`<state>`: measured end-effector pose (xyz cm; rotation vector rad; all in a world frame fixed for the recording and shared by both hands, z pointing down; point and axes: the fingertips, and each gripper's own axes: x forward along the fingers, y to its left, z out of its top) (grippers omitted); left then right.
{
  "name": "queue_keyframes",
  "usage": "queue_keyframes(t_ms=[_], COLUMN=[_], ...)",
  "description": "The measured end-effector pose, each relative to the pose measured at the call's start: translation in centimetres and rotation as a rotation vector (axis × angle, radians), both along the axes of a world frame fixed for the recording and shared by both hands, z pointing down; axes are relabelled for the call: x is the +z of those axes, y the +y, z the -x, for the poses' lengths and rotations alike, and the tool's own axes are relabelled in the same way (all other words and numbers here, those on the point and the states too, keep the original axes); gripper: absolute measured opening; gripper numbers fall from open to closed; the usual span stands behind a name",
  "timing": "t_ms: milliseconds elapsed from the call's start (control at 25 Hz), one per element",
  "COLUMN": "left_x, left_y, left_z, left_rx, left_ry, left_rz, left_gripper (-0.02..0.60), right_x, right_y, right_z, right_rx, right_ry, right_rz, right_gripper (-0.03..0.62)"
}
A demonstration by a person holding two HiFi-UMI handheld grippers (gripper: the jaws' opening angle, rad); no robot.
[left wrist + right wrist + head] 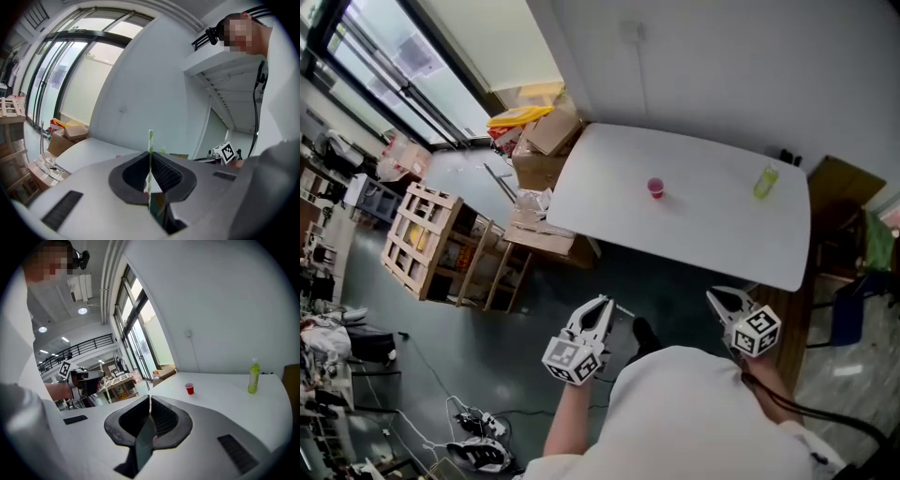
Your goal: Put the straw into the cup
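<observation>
A small red cup (655,187) stands near the middle of the white table (609,178); it also shows in the right gripper view as the cup (189,388). A green-and-white striped straw (151,143) stands upright between the jaws of my left gripper (151,161), which is shut on it. In the head view the left gripper (602,304) and the right gripper (718,298) are held in front of the person's body, short of the table's near edge. The right gripper (150,400) has its jaws together with nothing between them.
A green bottle (766,182) stands at the table's right end, seen also as the bottle (253,376). Cardboard boxes (542,150) and wooden crates (427,239) crowd the floor left of the table. A brown board (836,187) and a chair (862,309) are to the right.
</observation>
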<state>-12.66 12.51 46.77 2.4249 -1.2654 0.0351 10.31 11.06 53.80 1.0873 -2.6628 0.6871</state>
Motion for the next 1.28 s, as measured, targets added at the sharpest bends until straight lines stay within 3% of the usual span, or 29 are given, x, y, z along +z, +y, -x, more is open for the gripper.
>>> queue_keyframes(t_ms=[640,920,1280], left_x=[2.4,1.7,0.4], left_y=[-13.0,-16.4,-20.6], left_z=[5.8,4.1,0.7], left_rx=[0.199,0.244,0.250], left_ry=[0.043,0.069,0.071], left_rz=[-0.001,-0.011,-0.028], left_gripper=[0.015,0.015,0.015], right_x=[1.8,2.3,3.4], right_y=[-9.9,-10.5,-14.4], right_z=[6.0,3.8,3.4], right_rx=[0.185,0.261,0.232], right_ry=[0.060,0.072,0.035], right_rz=[-0.005,0.037,0.062], right_gripper=[0.037,0.037,0.037])
